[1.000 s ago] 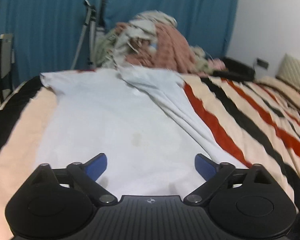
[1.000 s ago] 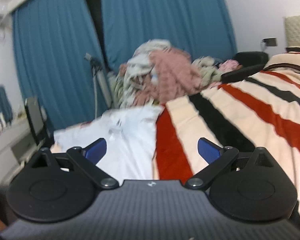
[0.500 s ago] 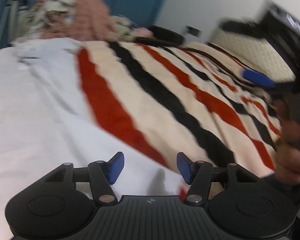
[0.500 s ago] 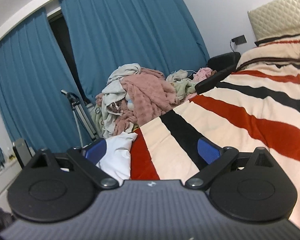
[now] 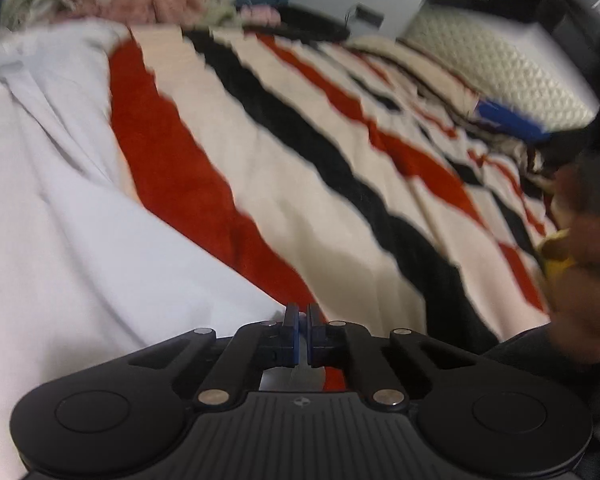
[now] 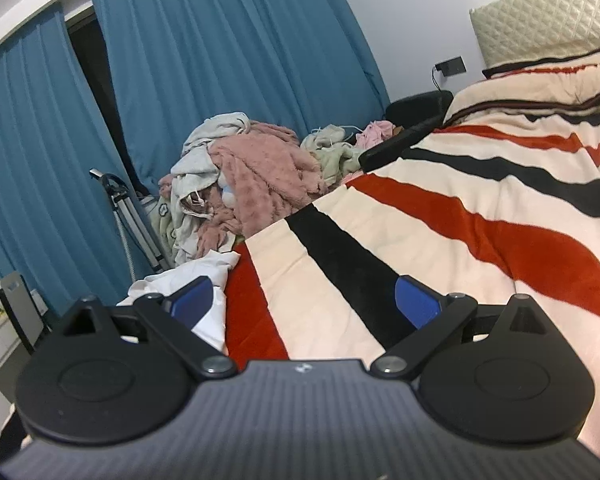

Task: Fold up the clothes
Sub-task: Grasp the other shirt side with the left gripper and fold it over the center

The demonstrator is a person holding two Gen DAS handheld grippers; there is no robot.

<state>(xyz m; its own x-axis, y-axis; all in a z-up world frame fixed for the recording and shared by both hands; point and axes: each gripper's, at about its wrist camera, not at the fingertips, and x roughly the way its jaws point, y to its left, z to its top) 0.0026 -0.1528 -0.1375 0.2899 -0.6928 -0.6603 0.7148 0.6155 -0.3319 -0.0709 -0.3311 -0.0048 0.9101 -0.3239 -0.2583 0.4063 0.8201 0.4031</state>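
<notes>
The left gripper (image 5: 301, 334) was clamped on the near corner of the white cotton shirt (image 5: 60, 208), which lay spread flat over the striped red, black and cream fleece blanket (image 5: 340, 184). The right gripper (image 6: 302, 302) hung wide open above the blanket, holding nothing, with the shirt's edge just off to its left.

no readable text, label, brand name or number shows in either view; only a small round emblem without letters sits on the ribbed body of each hand-held gripper.
</notes>
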